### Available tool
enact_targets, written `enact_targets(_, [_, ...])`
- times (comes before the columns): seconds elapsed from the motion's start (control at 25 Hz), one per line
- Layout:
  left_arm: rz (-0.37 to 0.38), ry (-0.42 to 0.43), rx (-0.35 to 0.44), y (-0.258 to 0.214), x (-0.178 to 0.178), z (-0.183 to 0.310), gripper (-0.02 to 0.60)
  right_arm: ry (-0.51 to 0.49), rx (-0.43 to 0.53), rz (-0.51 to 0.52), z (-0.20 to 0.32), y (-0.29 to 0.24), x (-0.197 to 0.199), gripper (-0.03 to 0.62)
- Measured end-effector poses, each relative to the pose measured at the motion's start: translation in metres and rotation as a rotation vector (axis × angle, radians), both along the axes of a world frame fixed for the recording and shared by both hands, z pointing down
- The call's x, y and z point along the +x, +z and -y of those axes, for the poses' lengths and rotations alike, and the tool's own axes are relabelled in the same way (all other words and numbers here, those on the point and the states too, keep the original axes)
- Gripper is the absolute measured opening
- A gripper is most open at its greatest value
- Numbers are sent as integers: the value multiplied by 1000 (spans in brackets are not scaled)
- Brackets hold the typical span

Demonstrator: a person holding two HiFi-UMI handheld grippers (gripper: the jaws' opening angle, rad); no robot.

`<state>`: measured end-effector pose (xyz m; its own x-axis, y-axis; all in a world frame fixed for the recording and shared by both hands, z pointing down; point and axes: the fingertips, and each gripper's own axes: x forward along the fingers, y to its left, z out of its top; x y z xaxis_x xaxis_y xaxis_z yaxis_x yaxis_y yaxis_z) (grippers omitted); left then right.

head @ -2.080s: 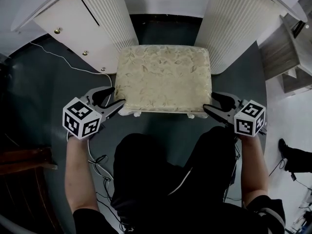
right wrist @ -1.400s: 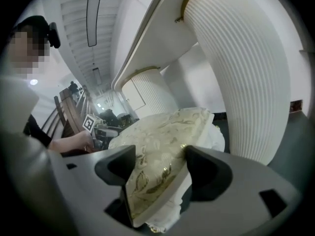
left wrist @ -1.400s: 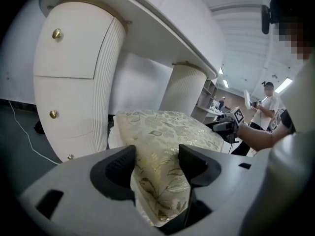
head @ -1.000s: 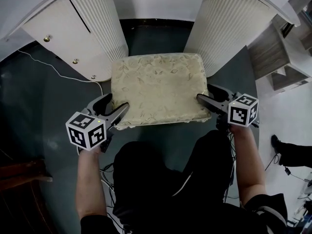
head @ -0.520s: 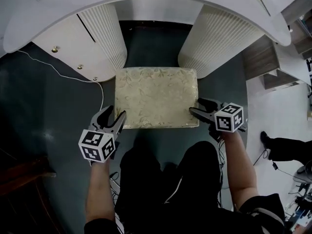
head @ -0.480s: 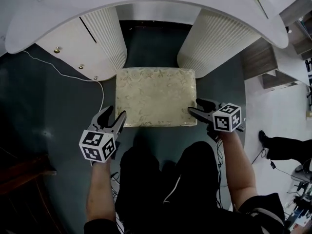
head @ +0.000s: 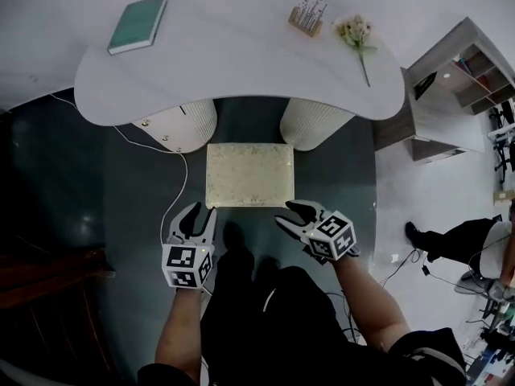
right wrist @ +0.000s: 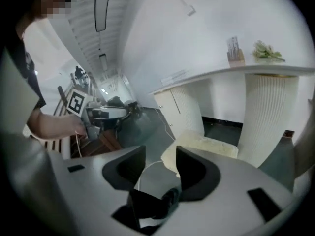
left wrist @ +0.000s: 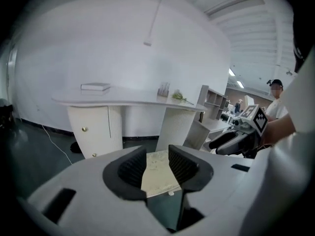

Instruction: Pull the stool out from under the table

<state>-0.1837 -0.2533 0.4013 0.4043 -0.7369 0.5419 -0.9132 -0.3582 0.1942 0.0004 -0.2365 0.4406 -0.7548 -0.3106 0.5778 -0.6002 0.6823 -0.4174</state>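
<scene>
The left claw (head: 199, 212) and right claw (head: 287, 213) are both empty, their jaws partly apart after just closing somewhat. Beyond them stands the white curved surface (head: 241, 67). The stool (head: 249, 174), square with a cream patterned cushion, sits on the dark floor (head: 121, 191) just before the surface's ribbed legs (head: 315, 123).

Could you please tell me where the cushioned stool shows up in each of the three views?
Head view: the stool sits at centre, in front of the table.
Left gripper view: stool low centre, before the fluted pedestal.
Right gripper view: stool lower middle, left of that pedestal.
Shared landmark: the fluted pedestal.
</scene>
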Motion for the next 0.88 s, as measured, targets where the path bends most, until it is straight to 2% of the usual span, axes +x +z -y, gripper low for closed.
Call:
enact_targets(0.08, [0,8,4,-43,12,-7,130,3,-1,75,-20,-50,-2,169])
enact_targets(0.2, [-50,46,10,-91,34,-21,129,25,-10,194,-48,-106,-7,144])
enact_targets(0.32, [-89,133,89,-161,60,-27,130,64,7,275,-65,-160,-7,125])
enact_targets(0.4, [-110,152,115,-214,85,-38,117,66,11,290,-83,-204,12,117])
enact_targets(0.48, [-101,155,116,-247,104,-51,68,79,0,310,-101,-239,30,112])
enact_targets(0.68, [-44,202,129,-284,125,-66,41,112,20,319,-128,-276,59,98])
enact_targets(0.88, [-3,183,220,-330,127,-55,20,158,64,285,-136,-303,72,81])
